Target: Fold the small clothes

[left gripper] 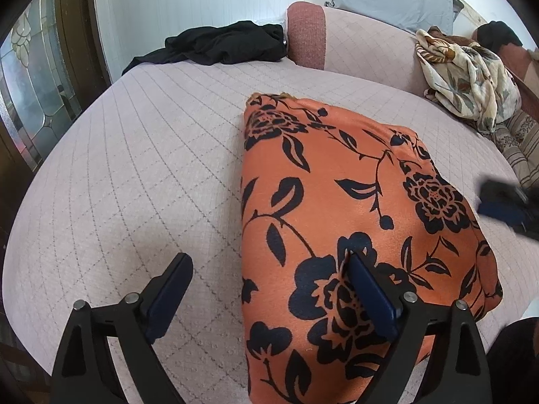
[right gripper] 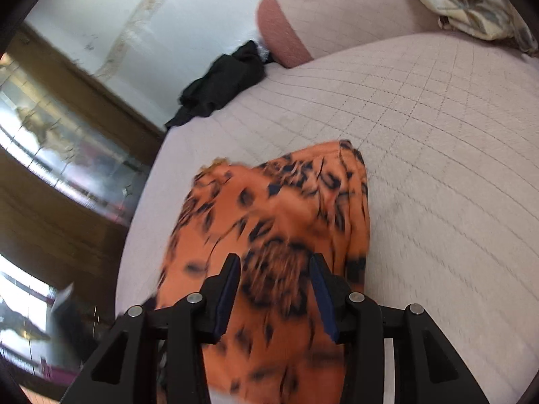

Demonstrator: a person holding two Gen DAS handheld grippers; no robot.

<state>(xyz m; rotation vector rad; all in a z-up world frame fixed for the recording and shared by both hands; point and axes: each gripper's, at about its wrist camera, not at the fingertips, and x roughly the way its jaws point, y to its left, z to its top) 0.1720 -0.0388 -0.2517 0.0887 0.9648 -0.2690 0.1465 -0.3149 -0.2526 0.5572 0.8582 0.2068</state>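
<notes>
An orange garment with a black flower print [left gripper: 337, 202] lies folded into a tall rectangle on the pale pink quilted cover [left gripper: 134, 168]. My left gripper [left gripper: 268, 257] stands open wide over the garment's near left edge. One of its fingers is above the cover and the other above the fabric, and nothing is pinched. In the right wrist view the same garment [right gripper: 276, 208] is blurred. My right gripper [right gripper: 275, 260] hovers over its near end with jaws apart and the cloth below them. It also shows as a dark blur [left gripper: 505, 202] at the garment's right side.
A black garment [left gripper: 219, 45] is heaped at the far edge of the cover beside a pink bolster [left gripper: 306, 33]. A cream floral blanket [left gripper: 468, 74] is bunched at the far right. A wooden door with patterned glass [left gripper: 33, 101] stands to the left.
</notes>
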